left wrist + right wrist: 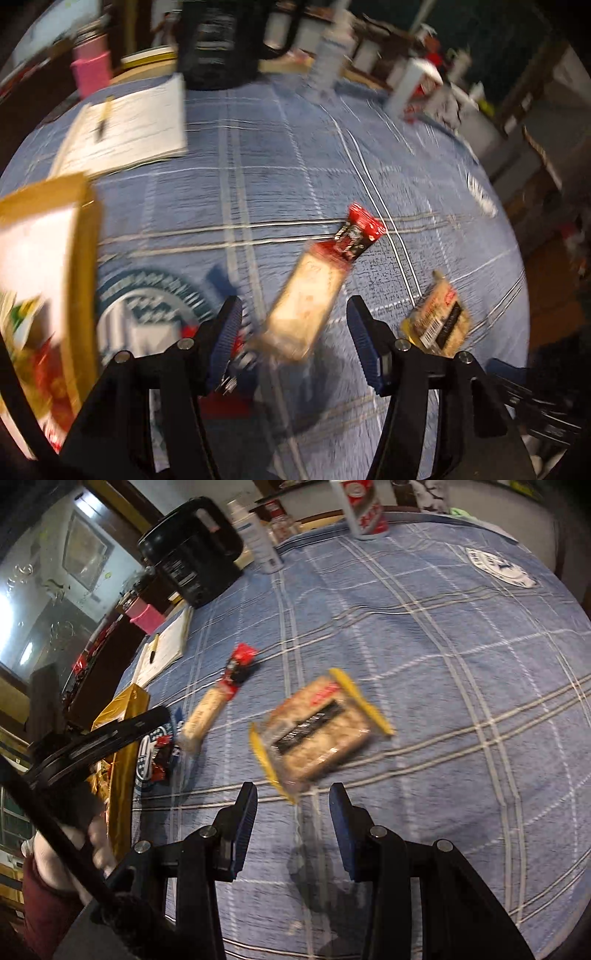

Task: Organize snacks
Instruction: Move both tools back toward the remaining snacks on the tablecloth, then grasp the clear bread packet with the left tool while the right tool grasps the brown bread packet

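A long cracker pack with a red end (pixel 314 284) lies on the blue plaid tablecloth (pixel 258 184), its near end between the open fingers of my left gripper (pixel 293 314). It also shows in the right wrist view (pixel 214 705). A clear snack pack with yellow ends (pixel 317 731) lies just ahead of my open, empty right gripper (pixel 293 799); in the left wrist view it (pixel 439 317) is at the right. A small red packet (pixel 160 757) lies by a gold box (pixel 48 280) holding snacks at the left. Both views are motion blurred.
A black kettle (pixel 192 550), a white spray bottle (pixel 258 539), a red and white carton (pixel 364 507), a pink container (pixel 146 616) and a notepad with a pen (pixel 129 125) stand along the far side. The table edge curves off at the right.
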The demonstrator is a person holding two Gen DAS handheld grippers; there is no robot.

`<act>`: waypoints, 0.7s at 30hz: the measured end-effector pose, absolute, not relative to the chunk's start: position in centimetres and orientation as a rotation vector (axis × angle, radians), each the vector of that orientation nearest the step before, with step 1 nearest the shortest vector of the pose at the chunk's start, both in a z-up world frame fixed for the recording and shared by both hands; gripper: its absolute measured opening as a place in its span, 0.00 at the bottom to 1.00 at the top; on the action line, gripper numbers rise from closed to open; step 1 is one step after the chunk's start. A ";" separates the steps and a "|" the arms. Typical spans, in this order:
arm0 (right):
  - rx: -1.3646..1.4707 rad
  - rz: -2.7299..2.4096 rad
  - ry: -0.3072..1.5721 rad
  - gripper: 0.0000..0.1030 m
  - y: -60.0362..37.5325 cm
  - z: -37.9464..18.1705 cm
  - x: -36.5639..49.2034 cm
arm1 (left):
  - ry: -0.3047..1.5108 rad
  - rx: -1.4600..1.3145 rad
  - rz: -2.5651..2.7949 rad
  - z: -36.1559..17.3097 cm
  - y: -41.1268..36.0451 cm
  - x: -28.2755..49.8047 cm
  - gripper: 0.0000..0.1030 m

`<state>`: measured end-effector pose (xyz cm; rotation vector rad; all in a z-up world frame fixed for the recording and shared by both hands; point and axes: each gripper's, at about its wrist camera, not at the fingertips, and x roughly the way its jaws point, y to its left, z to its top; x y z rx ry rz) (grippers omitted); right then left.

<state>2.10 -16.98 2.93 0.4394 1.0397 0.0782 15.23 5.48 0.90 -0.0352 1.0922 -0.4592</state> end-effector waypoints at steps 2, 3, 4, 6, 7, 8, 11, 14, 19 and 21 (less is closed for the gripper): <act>0.440 0.067 1.042 0.39 -18.0 2.7 1.6 | 1.099 0.020 -0.459 0.1 4.0 15.9 0.58; 0.443 0.065 1.042 0.39 -18.4 2.7 1.5 | 1.100 0.057 -0.462 -0.3 3.2 16.2 0.58; 0.447 0.061 1.042 0.39 -18.9 2.5 1.5 | 1.102 0.092 -0.458 -0.7 2.7 16.3 0.58; 0.452 0.059 1.047 0.39 -19.4 2.3 1.7 | 1.098 0.166 -0.455 -1.3 1.5 16.4 0.58; 0.458 0.064 1.048 0.39 -19.6 2.2 1.8 | 1.096 0.204 -0.456 -1.4 1.0 16.2 0.58; 0.462 0.069 1.049 0.39 -19.7 2.2 2.0 | 1.090 0.250 -0.443 -1.4 0.6 16.1 0.54; 0.462 0.096 1.055 0.39 -19.4 2.0 3.1 | 1.090 0.268 -0.454 -1.1 0.4 15.6 0.34; 0.445 0.111 1.058 0.39 -18.6 2.1 4.3 | 1.097 0.222 -0.445 -1.0 1.3 15.0 0.34; 0.404 0.100 1.035 0.41 -18.5 2.6 5.7 | 1.072 0.059 -0.441 0.7 4.7 12.7 0.34; 0.385 0.092 1.023 0.41 -18.7 3.1 6.9 | 1.045 0.000 -0.447 1.9 5.9 11.3 0.34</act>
